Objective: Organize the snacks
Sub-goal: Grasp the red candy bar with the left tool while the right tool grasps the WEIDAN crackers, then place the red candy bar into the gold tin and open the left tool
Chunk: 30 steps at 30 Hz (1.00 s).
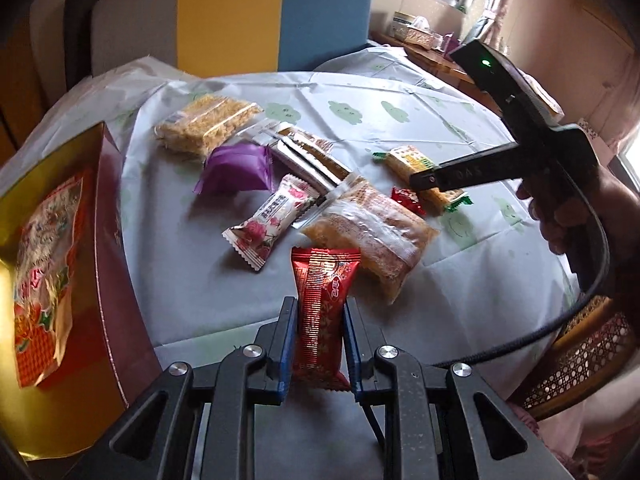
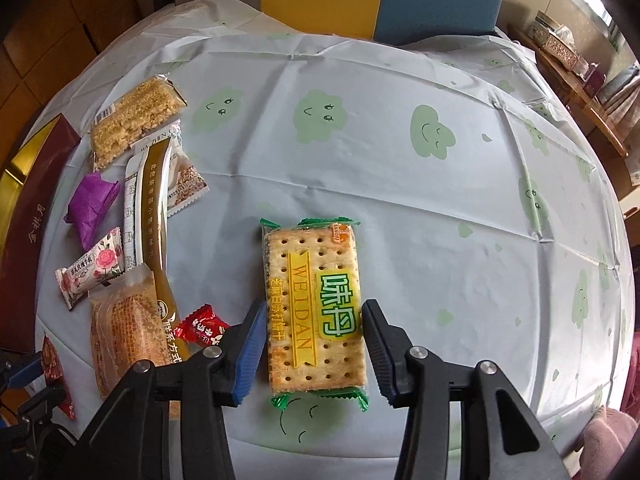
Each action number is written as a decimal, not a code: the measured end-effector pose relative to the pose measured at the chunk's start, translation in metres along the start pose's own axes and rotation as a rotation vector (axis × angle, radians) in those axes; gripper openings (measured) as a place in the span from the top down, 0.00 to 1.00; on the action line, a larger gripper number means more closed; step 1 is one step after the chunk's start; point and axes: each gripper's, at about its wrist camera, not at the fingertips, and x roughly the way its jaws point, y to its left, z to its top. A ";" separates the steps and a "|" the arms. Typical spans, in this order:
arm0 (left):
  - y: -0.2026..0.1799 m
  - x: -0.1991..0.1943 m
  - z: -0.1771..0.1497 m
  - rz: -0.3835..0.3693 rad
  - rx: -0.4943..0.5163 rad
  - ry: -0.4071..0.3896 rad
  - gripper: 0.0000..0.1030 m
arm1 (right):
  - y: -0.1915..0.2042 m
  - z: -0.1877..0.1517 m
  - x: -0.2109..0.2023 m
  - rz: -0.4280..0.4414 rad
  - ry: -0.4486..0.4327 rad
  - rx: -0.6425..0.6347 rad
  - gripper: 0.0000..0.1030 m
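Observation:
My left gripper (image 1: 318, 308) is shut on a red foil snack bar (image 1: 322, 304) and holds it upright above the table, right of the dark red gift box (image 1: 110, 248) with a gold lining. My right gripper (image 2: 314, 312) is open, its fingers on either side of a cracker pack (image 2: 314, 304) with green ends that lies flat on the cloth; it also shows in the left wrist view (image 1: 424, 188) over the same pack (image 1: 408, 160). Several other snacks lie in a loose group: a rice-crisp bar (image 1: 208, 124), a purple packet (image 1: 236, 168), a rose-print candy (image 1: 268, 224), a waffle pack (image 1: 372, 236) and a small red candy (image 2: 202, 326).
A round table has a pale blue cloth (image 2: 400, 180) with green cloud faces. An orange printed bag (image 1: 44, 280) lies inside the gift box. A grey, yellow and blue chair back (image 1: 240, 16) stands behind the table. A wicker chair (image 1: 580, 348) is at the right, a wooden sideboard (image 2: 580, 92) beyond.

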 end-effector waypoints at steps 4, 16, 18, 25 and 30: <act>0.005 0.006 -0.001 0.011 -0.027 0.004 0.79 | 0.000 -0.003 0.008 -0.014 0.041 0.008 0.53; 0.000 -0.013 -0.001 0.056 0.001 -0.063 0.79 | -0.012 0.000 0.010 0.014 0.044 0.049 0.52; 0.005 -0.028 0.002 0.051 -0.014 -0.096 0.79 | -0.013 0.000 0.013 0.011 0.043 0.049 0.52; 0.041 -0.075 0.007 0.053 -0.127 -0.198 0.79 | -0.010 -0.002 0.016 0.007 0.038 0.043 0.52; 0.088 -0.102 0.003 0.147 -0.261 -0.249 0.79 | -0.003 -0.005 0.015 -0.002 0.034 0.029 0.52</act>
